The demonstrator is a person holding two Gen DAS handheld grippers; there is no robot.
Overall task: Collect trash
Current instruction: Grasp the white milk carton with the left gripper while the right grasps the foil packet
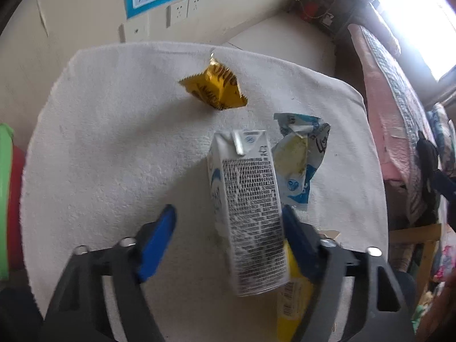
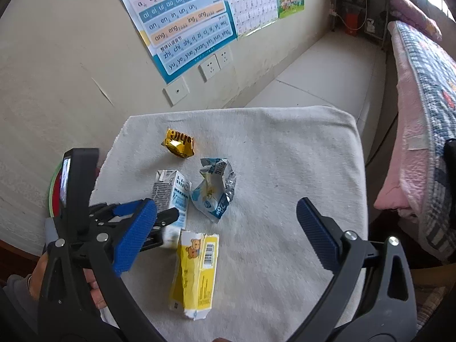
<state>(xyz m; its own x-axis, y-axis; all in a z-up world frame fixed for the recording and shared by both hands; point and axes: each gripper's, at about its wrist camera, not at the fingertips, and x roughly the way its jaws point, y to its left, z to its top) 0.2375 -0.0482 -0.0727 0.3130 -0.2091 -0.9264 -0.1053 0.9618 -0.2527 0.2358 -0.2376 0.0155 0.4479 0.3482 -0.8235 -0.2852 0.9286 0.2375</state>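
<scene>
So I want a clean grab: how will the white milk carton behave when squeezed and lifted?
The white milk carton is likely stiff enough to hold: its edges look square. It is probably empty and light. Lying on the soft white towel, it should not roll.

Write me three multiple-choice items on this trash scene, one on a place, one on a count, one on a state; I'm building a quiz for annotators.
1. Where does the crinkled gold foil wrapper lie?
A. Nearest the wall
B. Nearest the camera
C. Off the table

2. How many pieces of trash lie on the white towel?
A. Two
B. Four
C. Six

3. What state is the right gripper in?
A. Open, holding nothing
B. Shut on the wrapper
C. Shut, empty

Key:
1 A: every other piece lies nearer the camera.
2 B: the wrapper, white milk carton, crumpled blue-and-silver packet and yellow cardboard box.
3 A: its blue pads stand wide apart, touching nothing.
</scene>
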